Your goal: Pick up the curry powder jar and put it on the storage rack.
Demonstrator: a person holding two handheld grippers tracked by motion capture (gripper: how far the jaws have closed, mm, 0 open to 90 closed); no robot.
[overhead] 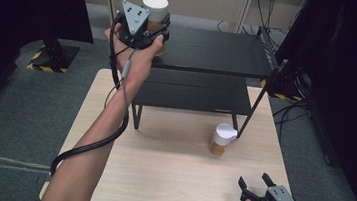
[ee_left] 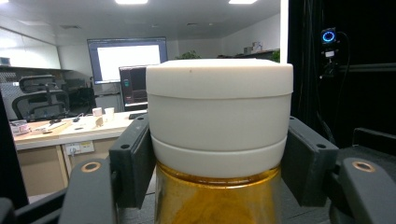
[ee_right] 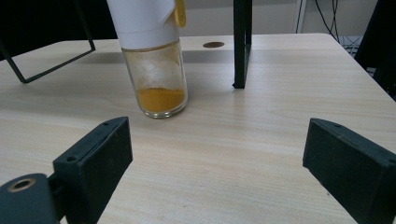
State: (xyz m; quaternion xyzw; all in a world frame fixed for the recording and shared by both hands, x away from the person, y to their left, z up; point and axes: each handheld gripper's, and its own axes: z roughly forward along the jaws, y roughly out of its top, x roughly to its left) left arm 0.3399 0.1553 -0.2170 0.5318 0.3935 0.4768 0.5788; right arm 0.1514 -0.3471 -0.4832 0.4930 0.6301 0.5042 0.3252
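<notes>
Our left gripper point(overhead: 154, 31) is clamped on a white-capped glass jar of amber contents point(overhead: 156, 8), its black jaws pressed against the lower band of the cap on both sides, and we hold it upright at the left end of the black metal two-tier shelf point(overhead: 212, 51), at top-tier height; whether its base touches the tier we cannot tell. Our right gripper point(overhead: 255, 181) waits low over the near right corner of the pale wooden table point(overhead: 168, 180) with its jaws spread wide and nothing between them. We judge the step in hand to be placing this jar on the top tier; next we would need to make sure it stands flat, then part the jaws and draw back without tipping it. A second glass jar with a white flip-top cap and orange powder point(ee_right: 154, 60) stands on the table just beside the shelf's front right leg, ahead of the right gripper. Beyond lie grey carpet, dark curtains and an office with desks and a lit screen.
</notes>
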